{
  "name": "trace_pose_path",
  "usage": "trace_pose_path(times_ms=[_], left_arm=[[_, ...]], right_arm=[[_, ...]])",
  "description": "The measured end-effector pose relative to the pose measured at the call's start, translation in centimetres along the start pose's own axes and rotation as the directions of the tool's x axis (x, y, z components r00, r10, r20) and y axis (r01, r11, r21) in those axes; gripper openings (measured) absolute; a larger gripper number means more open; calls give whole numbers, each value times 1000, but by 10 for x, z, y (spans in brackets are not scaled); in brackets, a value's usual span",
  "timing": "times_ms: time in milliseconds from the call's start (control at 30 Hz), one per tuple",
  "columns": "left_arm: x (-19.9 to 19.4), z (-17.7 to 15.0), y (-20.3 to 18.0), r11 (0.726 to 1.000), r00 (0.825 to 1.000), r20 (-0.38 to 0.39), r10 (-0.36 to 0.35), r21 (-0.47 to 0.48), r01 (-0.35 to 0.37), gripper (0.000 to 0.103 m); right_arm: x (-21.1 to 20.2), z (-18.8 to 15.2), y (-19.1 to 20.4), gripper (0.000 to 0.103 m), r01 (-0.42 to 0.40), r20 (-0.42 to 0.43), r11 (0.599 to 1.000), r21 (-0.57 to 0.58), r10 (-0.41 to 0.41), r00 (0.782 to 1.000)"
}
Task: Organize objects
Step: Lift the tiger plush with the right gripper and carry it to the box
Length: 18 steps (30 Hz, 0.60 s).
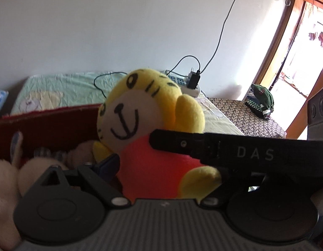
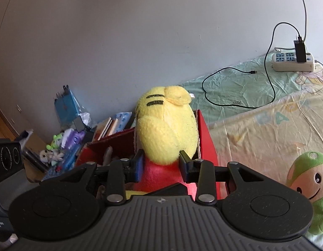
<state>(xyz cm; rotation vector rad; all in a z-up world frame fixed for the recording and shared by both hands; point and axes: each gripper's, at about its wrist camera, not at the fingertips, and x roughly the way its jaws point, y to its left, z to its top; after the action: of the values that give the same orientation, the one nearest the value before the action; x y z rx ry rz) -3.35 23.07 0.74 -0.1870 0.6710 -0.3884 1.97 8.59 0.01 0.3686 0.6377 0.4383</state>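
Observation:
A yellow tiger plush (image 2: 167, 129) with a red body hangs over the open red box (image 2: 205, 138). My right gripper (image 2: 161, 163) is shut on it just below the head. In the left wrist view the plush (image 1: 140, 113) faces me. My left gripper (image 1: 161, 167) stands open around its red body. The left gripper's blue-padded finger (image 1: 107, 165) sits beside the plush's arm, apart from the body. Its other finger is hidden behind a black finger (image 1: 234, 150) of the right gripper, which crosses from the right. Inside the box (image 1: 46, 129) lie several beige soft toys (image 1: 35, 167).
The box rests on a bed with a pale cartoon sheet (image 2: 255, 125). A green plush (image 2: 308, 188) lies on the bed at the right. A power strip (image 2: 293, 61) with a black cable (image 2: 234, 104) sits by the wall. Books and small toys (image 2: 63, 146) crowd the far left.

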Motion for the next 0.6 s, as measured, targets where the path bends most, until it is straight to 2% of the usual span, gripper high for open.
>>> trace_pose_path(times_ms=[267,600], left_arm=[[17,-5,22,998,998,-49,-31,-55,28,92],[22,-17,28,992,990,-92,-104,-81,96,94]], right_arm=[[24,-1,5,37,78,-30,993,-93,-81,996],[24,-4,13,37,97,-116,987,-124,-112,987]])
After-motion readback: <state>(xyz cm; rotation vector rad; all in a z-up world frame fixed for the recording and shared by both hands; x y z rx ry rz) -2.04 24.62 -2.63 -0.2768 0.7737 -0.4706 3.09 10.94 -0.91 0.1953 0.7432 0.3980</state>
